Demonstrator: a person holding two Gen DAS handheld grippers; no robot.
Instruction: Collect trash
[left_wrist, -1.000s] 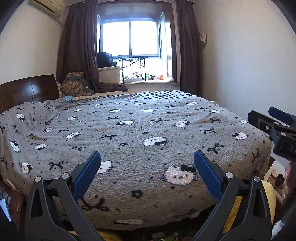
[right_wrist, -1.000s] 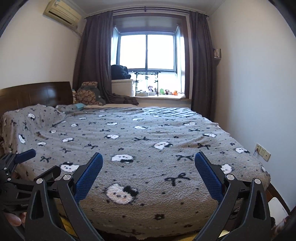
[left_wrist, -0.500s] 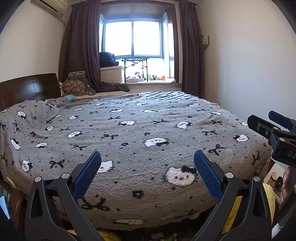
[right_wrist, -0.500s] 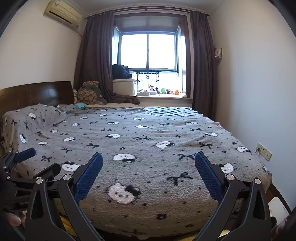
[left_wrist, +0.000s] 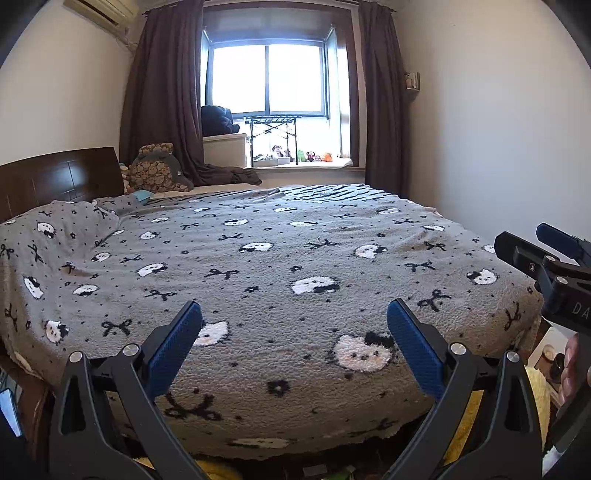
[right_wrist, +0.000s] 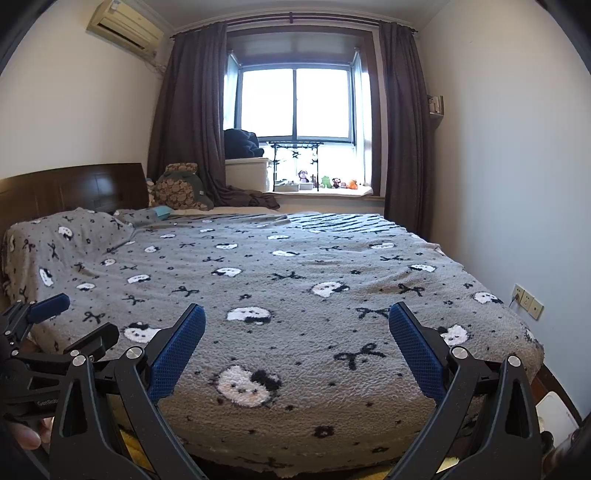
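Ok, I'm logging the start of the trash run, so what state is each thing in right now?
Left claw: open, holding nothing.
Right claw: open, holding nothing.
Curtains: drawn apart, window uncovered.
Blanket: spread flat over the bed.
Air conditioner: flap looks shut, hard to tell.
Trash: none visible on the bed.

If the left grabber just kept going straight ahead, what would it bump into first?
Most likely the grey blanket on the bed: the open left gripper points across its near edge. How high it sits above the blanket is hard to judge.
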